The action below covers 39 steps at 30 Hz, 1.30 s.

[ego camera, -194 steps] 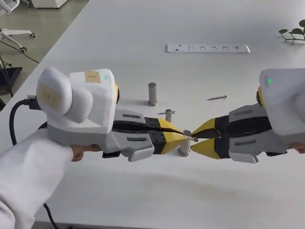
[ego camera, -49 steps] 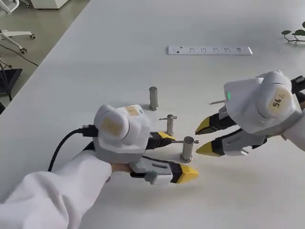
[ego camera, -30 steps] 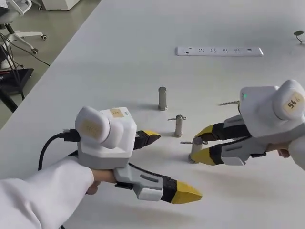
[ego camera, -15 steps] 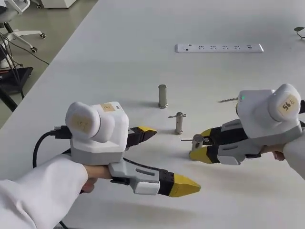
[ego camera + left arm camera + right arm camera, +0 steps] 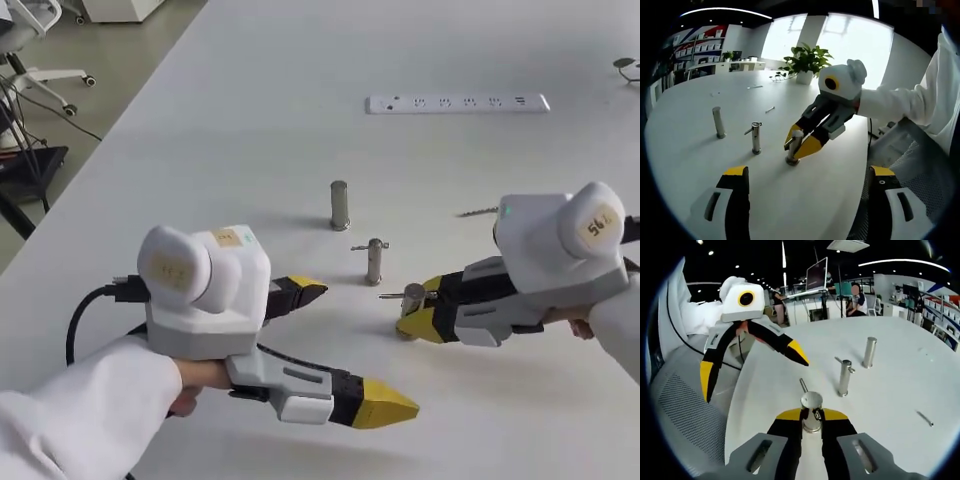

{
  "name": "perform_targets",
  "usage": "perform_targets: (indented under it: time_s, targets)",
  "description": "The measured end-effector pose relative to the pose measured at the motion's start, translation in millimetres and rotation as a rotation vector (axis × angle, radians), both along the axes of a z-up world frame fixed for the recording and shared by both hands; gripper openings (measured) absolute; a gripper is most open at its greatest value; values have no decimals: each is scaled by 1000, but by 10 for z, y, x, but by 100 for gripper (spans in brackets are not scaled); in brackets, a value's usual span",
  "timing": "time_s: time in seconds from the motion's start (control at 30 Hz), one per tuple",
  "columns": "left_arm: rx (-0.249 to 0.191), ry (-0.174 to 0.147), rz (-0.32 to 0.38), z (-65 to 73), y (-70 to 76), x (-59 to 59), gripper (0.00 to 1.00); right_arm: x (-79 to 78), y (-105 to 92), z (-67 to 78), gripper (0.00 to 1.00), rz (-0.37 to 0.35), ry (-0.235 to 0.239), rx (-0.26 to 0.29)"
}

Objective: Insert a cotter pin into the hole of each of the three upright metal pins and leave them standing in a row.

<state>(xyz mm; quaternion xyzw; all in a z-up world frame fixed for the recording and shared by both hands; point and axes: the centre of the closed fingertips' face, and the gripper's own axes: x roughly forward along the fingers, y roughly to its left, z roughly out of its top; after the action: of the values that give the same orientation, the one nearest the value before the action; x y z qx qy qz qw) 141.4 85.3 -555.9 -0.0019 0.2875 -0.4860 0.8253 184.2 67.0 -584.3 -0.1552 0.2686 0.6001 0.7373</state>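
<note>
Three metal pins stand in a row on the white table. The far pin (image 5: 339,204) (image 5: 717,122) (image 5: 869,352) is bare. The middle pin (image 5: 374,262) (image 5: 756,138) (image 5: 844,377) has a cotter pin through its top. A cotter pin (image 5: 391,295) also sticks out of the near pin (image 5: 413,300) (image 5: 794,147) (image 5: 811,407). My right gripper (image 5: 420,307) (image 5: 796,145) (image 5: 811,416) is shut on the near pin's shaft. My left gripper (image 5: 350,350) (image 5: 807,172) (image 5: 752,371) hangs wide open to the left of the pins, holding nothing.
A loose cotter pin (image 5: 478,211) (image 5: 925,418) lies on the table right of the row. A white power strip (image 5: 457,103) lies at the back. A potted plant (image 5: 807,60) stands at the far right. The table's left edge drops to the floor.
The left gripper let go at the near pin, opened wide and drew back to the left. The right gripper swung away, then came back and closed around the near pin.
</note>
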Motion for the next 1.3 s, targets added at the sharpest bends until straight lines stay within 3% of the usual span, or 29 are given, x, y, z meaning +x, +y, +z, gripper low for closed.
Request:
perform_targets:
  time_s: [0.17, 0.23, 0.27, 0.5, 0.7, 1.3]
  targets:
    - [-3, -5, 9, 21, 30, -5, 99, 90, -49, 18, 8, -1, -35, -21]
    - [-6, -5, 15, 31, 46, -3, 99, 144, -72, 58, 8, -17, -29, -11]
    - [-5, -7, 19, 34, 57, 1, 99, 194, -92, 50, 8, -27, -15, -2]
    - [-6, -13, 42, 53, 128, 35, 99, 462, -203, 138, 8, -72, -68, -5]
    - [5, -9, 55, 37, 180, 41, 99, 621, -293, 132, 8, -147, -59, 17]
    - [13, -8, 67, 49, 234, 46, 98, 640, -373, 39, 8, -171, -27, 27]
